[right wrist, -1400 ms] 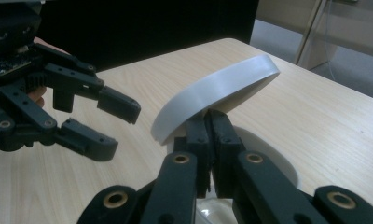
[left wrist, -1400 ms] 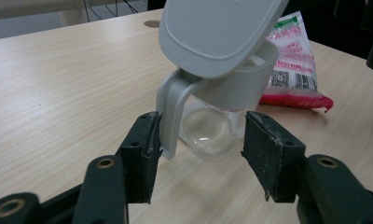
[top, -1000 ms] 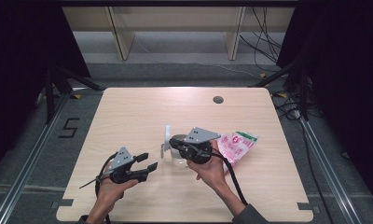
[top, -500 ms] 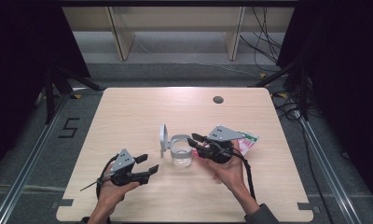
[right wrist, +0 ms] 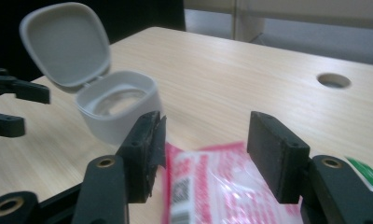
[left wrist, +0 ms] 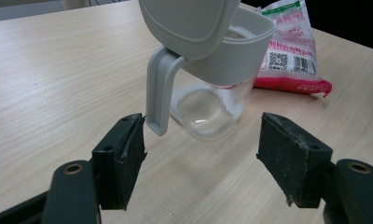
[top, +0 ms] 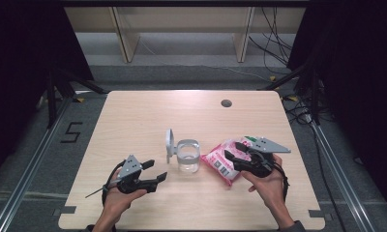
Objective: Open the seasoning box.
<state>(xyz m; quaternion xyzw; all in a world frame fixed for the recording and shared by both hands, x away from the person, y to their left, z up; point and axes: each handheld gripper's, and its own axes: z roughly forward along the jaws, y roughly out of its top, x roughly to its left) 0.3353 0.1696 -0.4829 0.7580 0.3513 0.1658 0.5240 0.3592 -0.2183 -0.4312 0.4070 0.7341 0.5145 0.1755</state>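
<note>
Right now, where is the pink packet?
In the high view the pink packet lies flat on the table's right half, just right of the open-lidded glass jar, with the right gripper open over it.

This looks like a lab or recording studio rather than a home. A bare wooden table point(top: 148, 121) with a cable hole point(top: 226, 103) stands on grey floor between metal rails point(top: 29, 169), with a "5" point(top: 71, 131) marked on the floor beside it, black drapes point(top: 22, 58) hanging at both sides and loose cables point(top: 274, 43) trailing at the back. Tripod legs point(top: 56, 89) stand at the table's far corners, and plain pale shelving point(top: 182, 24) lines the rear.
</note>
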